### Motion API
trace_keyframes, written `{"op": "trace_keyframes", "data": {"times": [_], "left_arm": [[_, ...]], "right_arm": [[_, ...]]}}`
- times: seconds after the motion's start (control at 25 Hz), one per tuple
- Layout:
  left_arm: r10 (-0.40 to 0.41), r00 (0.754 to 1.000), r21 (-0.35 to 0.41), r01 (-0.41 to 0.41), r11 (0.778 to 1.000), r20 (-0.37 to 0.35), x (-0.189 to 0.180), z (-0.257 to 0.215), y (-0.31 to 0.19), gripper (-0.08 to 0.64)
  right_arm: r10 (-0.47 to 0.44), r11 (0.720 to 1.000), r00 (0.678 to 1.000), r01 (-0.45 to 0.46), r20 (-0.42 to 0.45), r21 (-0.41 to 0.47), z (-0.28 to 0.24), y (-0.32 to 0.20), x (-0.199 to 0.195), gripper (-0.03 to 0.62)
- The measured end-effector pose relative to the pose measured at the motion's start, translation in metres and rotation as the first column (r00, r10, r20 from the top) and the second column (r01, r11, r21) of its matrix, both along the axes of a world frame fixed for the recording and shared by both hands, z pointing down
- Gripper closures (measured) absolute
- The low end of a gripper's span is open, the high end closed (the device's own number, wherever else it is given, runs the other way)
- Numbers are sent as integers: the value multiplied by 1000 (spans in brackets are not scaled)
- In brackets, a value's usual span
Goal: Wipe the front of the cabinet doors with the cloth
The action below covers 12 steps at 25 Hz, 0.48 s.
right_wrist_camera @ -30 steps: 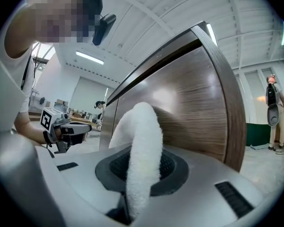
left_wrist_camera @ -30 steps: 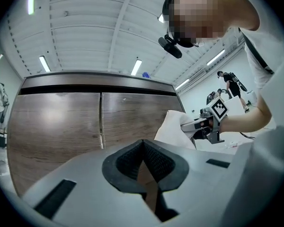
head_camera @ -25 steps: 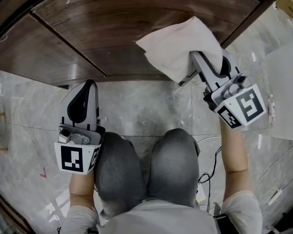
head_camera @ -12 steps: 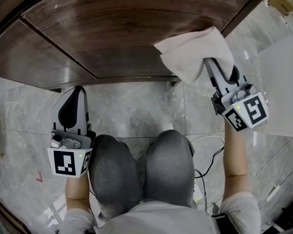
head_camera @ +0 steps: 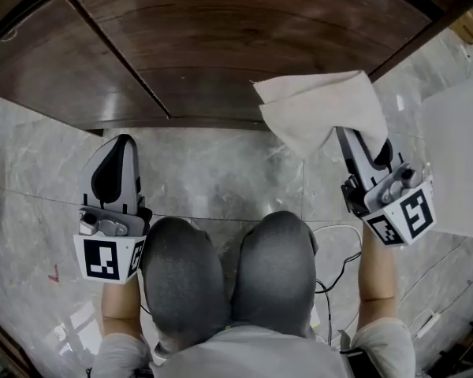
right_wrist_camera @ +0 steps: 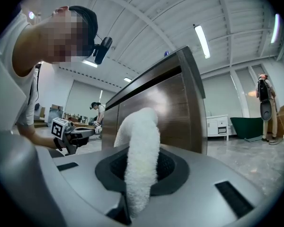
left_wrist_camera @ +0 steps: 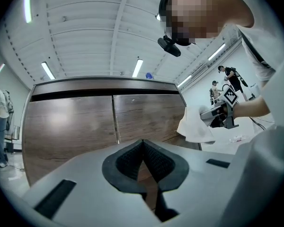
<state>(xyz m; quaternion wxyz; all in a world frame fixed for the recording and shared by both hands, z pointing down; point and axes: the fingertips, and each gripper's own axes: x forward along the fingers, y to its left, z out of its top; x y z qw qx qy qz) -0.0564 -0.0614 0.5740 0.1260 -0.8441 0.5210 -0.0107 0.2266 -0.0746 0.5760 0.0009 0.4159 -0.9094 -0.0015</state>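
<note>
By the cabinet door, the right gripper jaws pinch the cloth; left gripper jaws touch, empty.

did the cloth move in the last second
Yes. The cloth, held by the right gripper, slid down the cabinet door: it lay mostly on the wood, now it overhangs the door's bottom edge near the right corner.

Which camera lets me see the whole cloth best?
The head view. There the cloth shows spread wide, pinched by the right gripper near the cabinet door. The right gripper view shows only a bunched strip of it between the jaws. The left gripper view shows it small, off to the side.
</note>
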Motion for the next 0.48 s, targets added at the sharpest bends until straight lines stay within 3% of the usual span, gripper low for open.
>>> {"op": "trace_keyframes", "data": {"times": [0.24, 0.48], "left_arm": [[-9, 1000, -17, 9, 1000, -7, -39, 19, -2, 541], [-47, 999, -43, 47, 998, 1, -66, 39, -1, 541]], "right_arm": [[-132, 991, 991, 132, -21, -16, 28, -2, -82, 523], [-291, 956, 955, 287, -59, -59, 71, -20, -165, 523]]}}
